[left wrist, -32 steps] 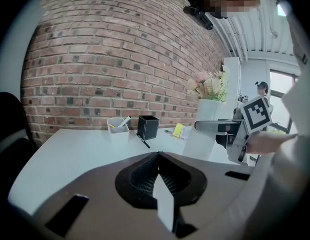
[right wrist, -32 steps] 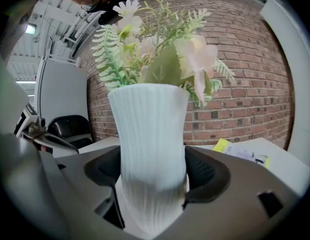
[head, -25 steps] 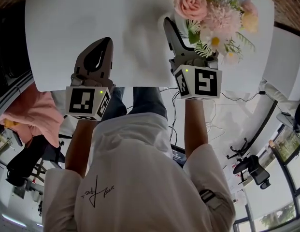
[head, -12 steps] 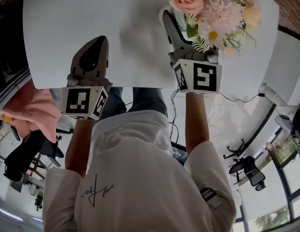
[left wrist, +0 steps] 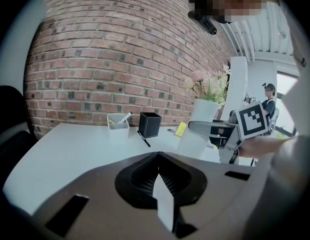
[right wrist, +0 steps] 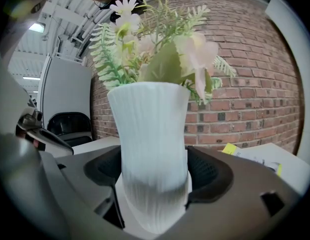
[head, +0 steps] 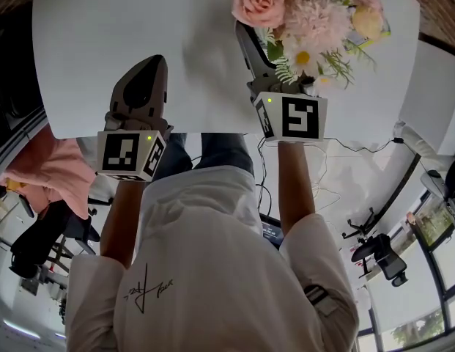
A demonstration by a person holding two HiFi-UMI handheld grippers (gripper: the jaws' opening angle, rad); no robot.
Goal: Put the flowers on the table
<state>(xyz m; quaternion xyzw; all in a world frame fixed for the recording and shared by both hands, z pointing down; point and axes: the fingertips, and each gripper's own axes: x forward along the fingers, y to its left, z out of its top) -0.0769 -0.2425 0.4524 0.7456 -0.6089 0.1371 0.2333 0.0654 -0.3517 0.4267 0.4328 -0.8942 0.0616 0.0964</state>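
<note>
Flowers (head: pixel 300 20), in white vase (right wrist: pixel 152 129): clamped by right gripper (right wrist: pixel 152 181), shifted leftward over table (head: pixel 102 50) within the last second; set-down judged near, tabletop contact not discernible. Left gripper (left wrist: pixel 159 181): jaws together, nothing held.

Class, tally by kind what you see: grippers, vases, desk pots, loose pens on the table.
Grippers: 2, left gripper and right gripper
Vases: 1, white vase
Desk pots: 2, clear pot and black pot
Loose pens: 1, black pen
Total: 6
</note>
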